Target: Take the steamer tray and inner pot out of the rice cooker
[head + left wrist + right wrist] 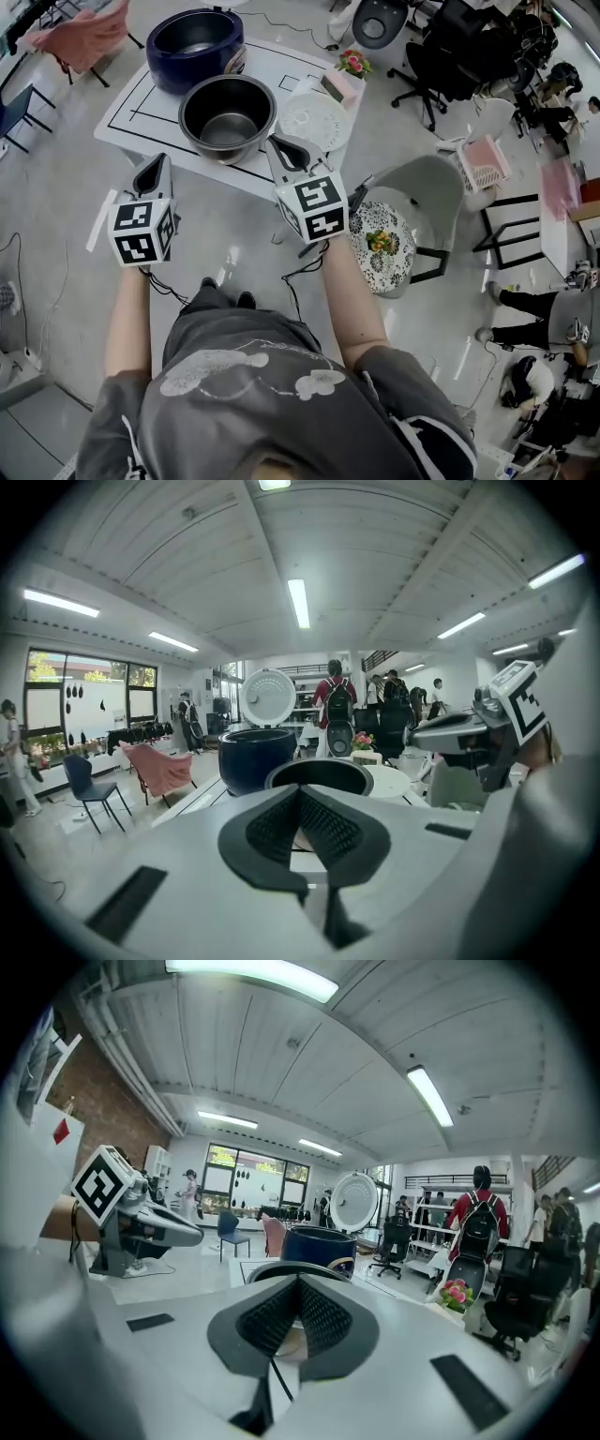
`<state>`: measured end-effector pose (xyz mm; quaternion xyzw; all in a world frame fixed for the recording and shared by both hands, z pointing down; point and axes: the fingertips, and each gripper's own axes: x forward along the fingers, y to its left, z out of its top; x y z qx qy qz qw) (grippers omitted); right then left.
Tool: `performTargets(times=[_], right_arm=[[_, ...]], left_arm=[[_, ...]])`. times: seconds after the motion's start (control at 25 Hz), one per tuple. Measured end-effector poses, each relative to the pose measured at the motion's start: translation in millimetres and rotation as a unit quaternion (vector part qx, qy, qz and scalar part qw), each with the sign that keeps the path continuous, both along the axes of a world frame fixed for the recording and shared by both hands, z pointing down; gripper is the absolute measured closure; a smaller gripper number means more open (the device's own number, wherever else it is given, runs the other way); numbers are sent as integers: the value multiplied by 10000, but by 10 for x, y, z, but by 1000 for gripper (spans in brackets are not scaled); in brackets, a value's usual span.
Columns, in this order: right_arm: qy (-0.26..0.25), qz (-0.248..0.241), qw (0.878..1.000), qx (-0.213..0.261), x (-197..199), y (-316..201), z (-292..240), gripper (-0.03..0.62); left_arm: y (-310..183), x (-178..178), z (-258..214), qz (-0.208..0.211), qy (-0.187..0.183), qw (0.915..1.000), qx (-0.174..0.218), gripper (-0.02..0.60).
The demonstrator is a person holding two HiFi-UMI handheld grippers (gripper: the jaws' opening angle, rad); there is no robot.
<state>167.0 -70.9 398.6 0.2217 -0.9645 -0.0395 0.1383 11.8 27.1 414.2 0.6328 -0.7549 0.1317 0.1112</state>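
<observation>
On the white table (141, 117) stands the dark blue rice cooker (195, 47) with its round white lid (267, 697) raised. In front of it rests the dark inner pot (228, 114), and the white steamer tray (316, 122) lies to the pot's right. My left gripper (155, 167) hovers off the table's front edge, shut and holding nothing. My right gripper (281, 148) sits just in front of the pot's right rim, also shut and holding nothing. In the left gripper view the pot (319, 775) shows beyond the shut jaws, with the cooker (253, 757) behind.
A pink box with flowers (349, 70) stands at the table's right back corner. A grey chair with a patterned cushion (384, 239) is close to my right arm. A chair draped in pink cloth (84, 33), a pink basket (483, 161) and office chairs surround the table. People stand far behind.
</observation>
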Motion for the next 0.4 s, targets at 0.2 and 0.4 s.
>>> performTargets(times=[0.2,0.4], right_arm=[[-112,-13,9997,-198,59,-17,83,567],[-139,-53,9997,-218,57,18,133,568]], left_arm=[[0,118,127,56,26,9999,-106,574],[62,149,266,50,27,9997,-227,574]])
